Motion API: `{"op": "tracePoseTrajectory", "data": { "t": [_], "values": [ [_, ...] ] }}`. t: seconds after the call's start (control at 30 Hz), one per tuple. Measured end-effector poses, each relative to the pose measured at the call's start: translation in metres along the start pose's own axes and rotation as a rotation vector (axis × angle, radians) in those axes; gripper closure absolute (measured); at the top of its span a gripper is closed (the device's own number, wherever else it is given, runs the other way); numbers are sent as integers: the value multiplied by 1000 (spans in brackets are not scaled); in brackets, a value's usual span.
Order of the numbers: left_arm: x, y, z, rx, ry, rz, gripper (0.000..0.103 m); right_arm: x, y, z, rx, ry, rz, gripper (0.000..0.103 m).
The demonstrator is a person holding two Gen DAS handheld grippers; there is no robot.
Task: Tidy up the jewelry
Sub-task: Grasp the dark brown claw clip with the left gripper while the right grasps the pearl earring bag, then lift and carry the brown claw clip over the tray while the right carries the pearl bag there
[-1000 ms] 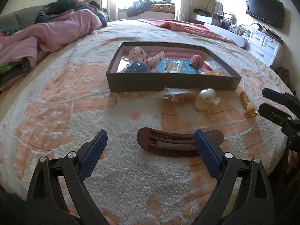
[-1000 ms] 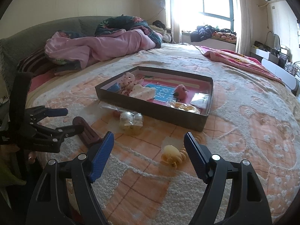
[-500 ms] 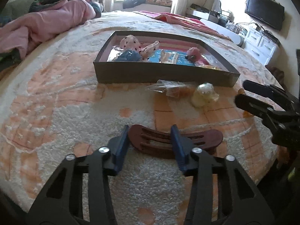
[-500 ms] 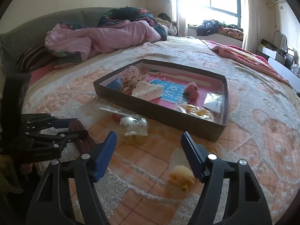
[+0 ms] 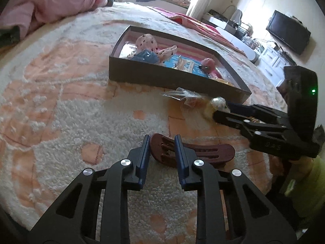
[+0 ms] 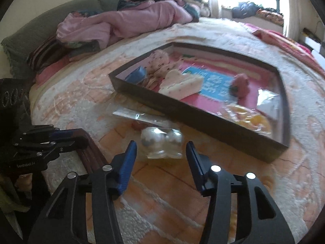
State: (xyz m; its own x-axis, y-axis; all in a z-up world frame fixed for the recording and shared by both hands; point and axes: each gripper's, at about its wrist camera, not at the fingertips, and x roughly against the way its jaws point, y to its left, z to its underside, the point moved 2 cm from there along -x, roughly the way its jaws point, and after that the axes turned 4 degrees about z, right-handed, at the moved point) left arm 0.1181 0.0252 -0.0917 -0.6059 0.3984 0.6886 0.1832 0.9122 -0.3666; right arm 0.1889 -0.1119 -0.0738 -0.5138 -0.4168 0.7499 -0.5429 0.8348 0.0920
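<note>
A brown hair clip [image 5: 203,152] lies on the fluffy bedspread. My left gripper [image 5: 162,148] has its jaws closing on the clip's left end, and the blue pads [image 5: 145,154] lie against it. In the right wrist view the left gripper [image 6: 61,136] shows at the left with the clip [image 6: 89,154] sticking out of it. My right gripper [image 6: 161,154] is closing around a small clear bag of pearly white balls [image 6: 160,144]. Its pads stand just clear of the bag on both sides. The dark tray [image 5: 172,77] behind holds several hair accessories.
A second clear bag [image 6: 138,116] lies against the tray's front wall [image 6: 203,122]. A pink duvet [image 6: 121,24] is heaped at the far left of the bed. A TV [image 5: 288,32] and white cabinets stand to the right. The bed's edge runs just below both grippers.
The left jaws have narrowed from wide open onto the clip's left end. The right gripper has shifted left from the yellow spiral tie to the pearl bag, its jaws narrowing.
</note>
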Motion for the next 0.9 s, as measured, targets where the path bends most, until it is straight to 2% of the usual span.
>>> {"op": "tracePoseTrajectory", "data": {
  "t": [0.07, 0.27, 0.4, 0.5, 0.7, 0.9],
  "values": [
    [-3, 2, 0, 17, 15, 22, 81, -3, 1, -1, -2, 4, -10, 61],
    [-9, 0, 0, 38, 24, 32, 80, 3, -1, 2, -28, -15, -30, 62],
    [-2, -2, -4, 46, -3, 35, 91, 13, -1, 5, -29, -49, -15, 62],
    [9, -6, -7, 33, -40, 53, 96, 24, -2, 7, -25, -82, 9, 62],
    [31, -37, -15, -54, -106, 70, 101, 45, -15, 7, -51, -137, 67, 62],
    [30, -72, -24, -176, -129, 25, 102, 63, -34, 6, -95, -181, 94, 62]
  ]
}}
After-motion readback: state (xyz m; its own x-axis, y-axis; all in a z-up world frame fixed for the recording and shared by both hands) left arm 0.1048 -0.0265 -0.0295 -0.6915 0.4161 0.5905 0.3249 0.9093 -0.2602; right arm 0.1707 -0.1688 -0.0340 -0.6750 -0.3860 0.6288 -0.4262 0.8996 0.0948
